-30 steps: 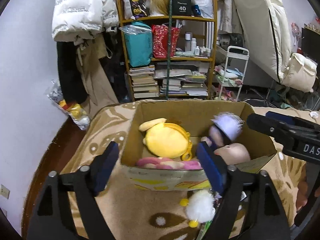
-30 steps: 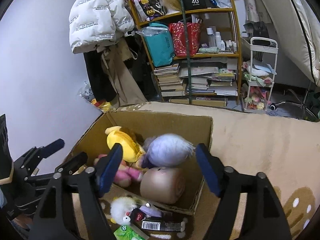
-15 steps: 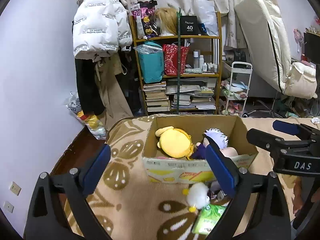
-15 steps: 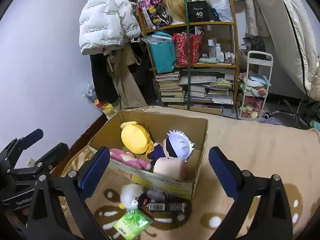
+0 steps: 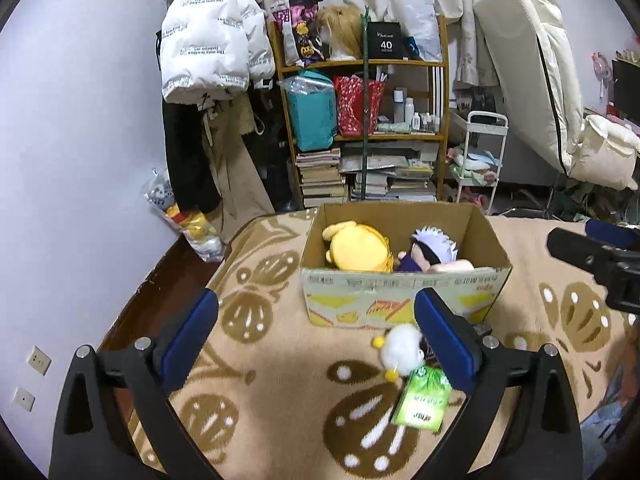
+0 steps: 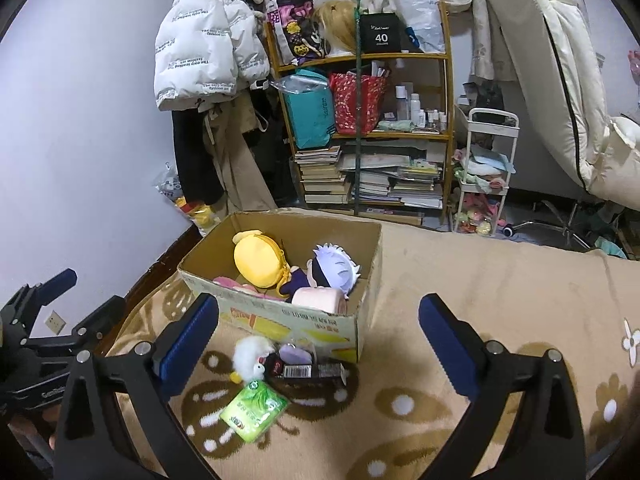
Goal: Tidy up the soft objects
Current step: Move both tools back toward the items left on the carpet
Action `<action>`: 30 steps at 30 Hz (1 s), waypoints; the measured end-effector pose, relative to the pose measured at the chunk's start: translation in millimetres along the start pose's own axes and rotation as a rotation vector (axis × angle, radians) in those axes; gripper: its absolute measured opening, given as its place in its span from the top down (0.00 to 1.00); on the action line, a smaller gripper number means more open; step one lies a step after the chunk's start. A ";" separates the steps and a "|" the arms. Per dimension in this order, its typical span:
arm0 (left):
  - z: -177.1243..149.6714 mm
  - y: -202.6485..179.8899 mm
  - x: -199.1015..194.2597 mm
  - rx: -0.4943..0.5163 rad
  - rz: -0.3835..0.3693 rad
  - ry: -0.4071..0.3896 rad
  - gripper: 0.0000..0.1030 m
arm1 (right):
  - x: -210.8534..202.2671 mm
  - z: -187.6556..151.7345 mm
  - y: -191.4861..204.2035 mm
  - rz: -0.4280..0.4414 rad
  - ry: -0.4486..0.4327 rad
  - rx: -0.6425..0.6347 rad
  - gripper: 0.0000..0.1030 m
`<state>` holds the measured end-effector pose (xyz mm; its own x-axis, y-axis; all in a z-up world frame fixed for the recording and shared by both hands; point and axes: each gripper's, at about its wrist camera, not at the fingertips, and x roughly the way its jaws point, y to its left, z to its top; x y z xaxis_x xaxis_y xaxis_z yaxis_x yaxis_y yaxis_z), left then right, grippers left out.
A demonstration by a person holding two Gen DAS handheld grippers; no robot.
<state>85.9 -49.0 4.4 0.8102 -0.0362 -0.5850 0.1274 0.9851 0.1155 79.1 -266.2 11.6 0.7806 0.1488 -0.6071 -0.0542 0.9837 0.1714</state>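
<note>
Both claws stand wide and empty before a cardboard box of soft toys on a patterned blanket.

Left wrist view: the left gripper (image 5: 316,332) has just been opening, nothing between its jaws; the cardboard box (image 5: 400,296) sits just ahead of it, holding a yellow plush (image 5: 360,248), a white-haired doll (image 5: 434,246) and a pink roll (image 5: 452,266). A white fluffy toy (image 5: 400,350) and a green tissue pack (image 5: 424,400) lie by its right finger. Right wrist view: the right gripper (image 6: 318,336) hangs wide open, nothing between its jaws, the box (image 6: 304,320) ahead and left, the fluffy toy (image 6: 252,354), a green pack (image 6: 254,410) and a dark wrapped packet (image 6: 308,370) lying between its fingers.
</note>
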 end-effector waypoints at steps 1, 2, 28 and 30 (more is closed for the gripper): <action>-1.3 0.6 -0.3 -0.001 -0.001 0.004 0.06 | -2.8 -2.2 -0.6 -0.002 -0.004 -0.002 0.00; -2.4 0.8 -0.5 -0.002 -0.002 0.006 0.06 | -4.6 -4.0 -0.5 -0.002 -0.007 -0.005 0.00; -28.2 -25.6 46.4 0.094 -0.027 0.130 0.06 | 21.7 -21.6 -24.7 -0.026 0.000 0.058 0.00; -30.9 -29.0 49.1 0.099 -0.036 0.140 0.06 | 25.6 -22.0 -25.9 -0.026 0.005 0.064 0.00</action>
<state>104.3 -74.1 -52.5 0.7174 -0.0407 -0.6955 0.2160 0.9621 0.1665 86.8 -285.7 -25.5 0.7781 0.1237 -0.6159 0.0060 0.9789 0.2043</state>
